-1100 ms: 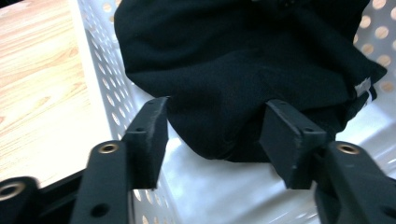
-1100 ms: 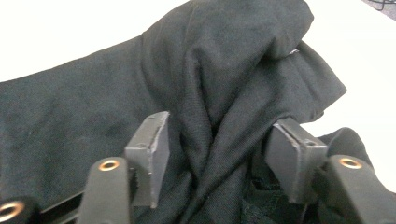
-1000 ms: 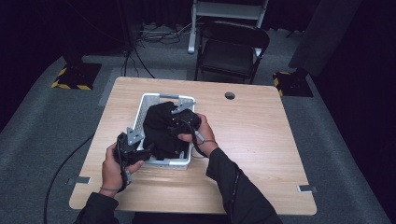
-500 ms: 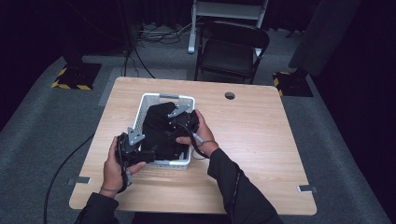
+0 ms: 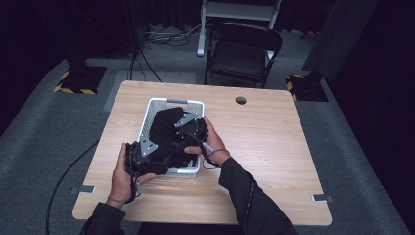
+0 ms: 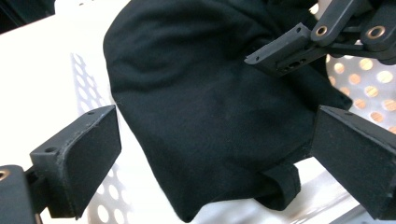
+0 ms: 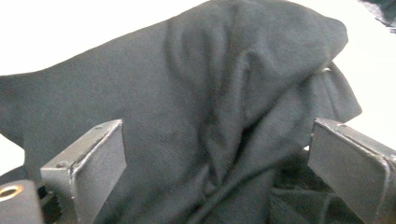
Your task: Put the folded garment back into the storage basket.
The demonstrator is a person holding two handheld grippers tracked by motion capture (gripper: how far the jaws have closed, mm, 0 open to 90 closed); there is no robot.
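Since a second ago our left gripper (image 5: 147, 155) has edged in toward the basket (image 5: 147, 111)'s near-left corner. Both it and the right gripper (image 5: 188, 128) are spread wide, gripping nothing, bracketing the crumpled black garment (image 6: 205, 98) heaped inside the white perforated basket on the wooden table (image 5: 274, 147).

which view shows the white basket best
The high view: the whole white basket sits on the table, black cloth inside. The left gripper view catches just a stretch of its perforated wall beside the cloth; the right gripper view gives a bright blur behind it.
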